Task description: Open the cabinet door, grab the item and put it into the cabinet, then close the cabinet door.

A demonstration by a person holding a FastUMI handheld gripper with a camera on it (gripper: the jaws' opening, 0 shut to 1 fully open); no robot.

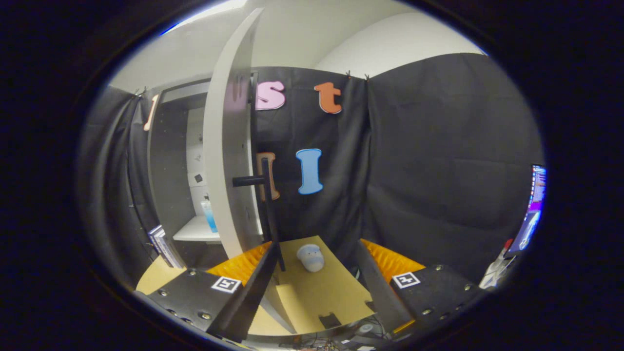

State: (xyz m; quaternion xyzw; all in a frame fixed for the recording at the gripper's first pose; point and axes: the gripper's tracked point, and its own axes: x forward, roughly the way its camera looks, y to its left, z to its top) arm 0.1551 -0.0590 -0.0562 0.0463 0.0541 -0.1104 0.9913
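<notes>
- Cabinet door (229, 146) stands swung open, edge-on to you, its dark handle (251, 181) pointing right.
- Your jaws hang wide apart, gripping nothing.
- Small pale item (310, 257) lies on the tan surface (317, 292), just beyond the 2 fingers (243, 265).

Open door (229, 146) blocks left — right side free.

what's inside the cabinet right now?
Inside the cabinet, a blue bottle stands on a white shelf. The open door covers the right part of the interior. The gripper is open, with the door's edge between its fingers.
</notes>
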